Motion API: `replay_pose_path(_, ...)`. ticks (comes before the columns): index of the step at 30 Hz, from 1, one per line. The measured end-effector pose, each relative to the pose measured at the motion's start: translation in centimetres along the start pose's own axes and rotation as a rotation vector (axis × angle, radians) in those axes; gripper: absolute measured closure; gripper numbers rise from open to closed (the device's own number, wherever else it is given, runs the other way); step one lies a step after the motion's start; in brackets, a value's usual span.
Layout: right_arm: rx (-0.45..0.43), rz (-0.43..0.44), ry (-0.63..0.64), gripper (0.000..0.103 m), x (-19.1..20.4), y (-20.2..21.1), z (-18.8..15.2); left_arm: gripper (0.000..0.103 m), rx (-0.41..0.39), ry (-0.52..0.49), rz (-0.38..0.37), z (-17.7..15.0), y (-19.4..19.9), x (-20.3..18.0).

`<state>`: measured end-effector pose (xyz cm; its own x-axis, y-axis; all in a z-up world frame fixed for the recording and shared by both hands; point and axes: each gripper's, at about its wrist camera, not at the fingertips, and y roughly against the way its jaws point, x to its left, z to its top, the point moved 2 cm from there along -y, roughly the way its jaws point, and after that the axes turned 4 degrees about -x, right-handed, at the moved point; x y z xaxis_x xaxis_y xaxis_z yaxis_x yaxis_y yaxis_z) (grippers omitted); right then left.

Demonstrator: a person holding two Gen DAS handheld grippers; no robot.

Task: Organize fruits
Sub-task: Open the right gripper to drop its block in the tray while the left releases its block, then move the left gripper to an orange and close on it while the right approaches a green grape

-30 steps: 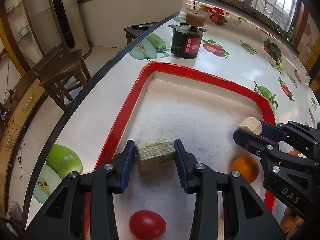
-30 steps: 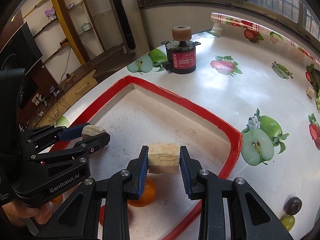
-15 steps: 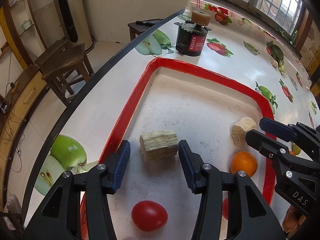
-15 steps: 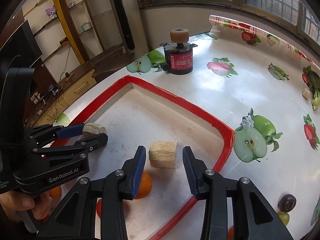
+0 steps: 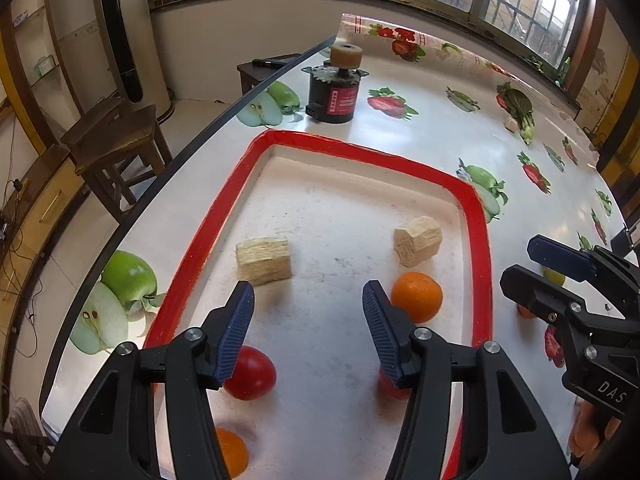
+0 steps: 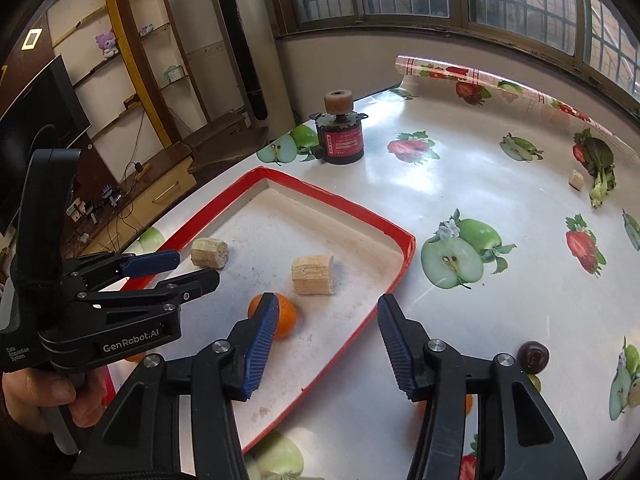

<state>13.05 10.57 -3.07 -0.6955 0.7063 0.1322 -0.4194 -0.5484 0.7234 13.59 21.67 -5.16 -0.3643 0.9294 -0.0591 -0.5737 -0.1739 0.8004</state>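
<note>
A white tray with a red rim [image 5: 216, 216] [image 6: 404, 264] lies on the table. In it lie two tan fibrous chunks [image 5: 264, 260] [image 5: 418, 240], also in the right wrist view [image 6: 210, 253] [image 6: 313, 275], an orange [image 5: 417, 297] [image 6: 286, 316], a red fruit [image 5: 250, 374], another red fruit [image 5: 390, 386] behind a finger, and a second orange [image 5: 232, 452]. My left gripper [image 5: 308, 332] is open and empty, above the tray and behind the left chunk. My right gripper [image 6: 326, 344] is open and empty over the tray's right rim. It also shows in the left wrist view [image 5: 536, 268].
A black motor with a red label [image 5: 336, 92] [image 6: 342, 140] stands beyond the tray. A dark round fruit [image 6: 532, 356], a green one [image 6: 534, 382] and an orange one [image 6: 466, 404] lie on the table right of the tray. A wooden stool [image 5: 116, 140] stands past the table's left edge.
Both grippers opened and let go of their tan chunks, which now lie in the tray. Both grippers pulled back and up, jaws spread wider.
</note>
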Motion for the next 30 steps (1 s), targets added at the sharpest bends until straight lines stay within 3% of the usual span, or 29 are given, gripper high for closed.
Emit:
replay_pose_path(21,-0.042,-0.133,-0.183,0.048,-10.0,8.6,-6.5,0.048,-0.032,-0.116,-0.131,-1.3,3.1,-9.3)
replay_pose_path(30,-0.043,-0.171,-0.233,0.048,-13.0,9.9,-8.2,0.048,-0.011,-0.165,-0.176,-2.0,2.8,-13.2)
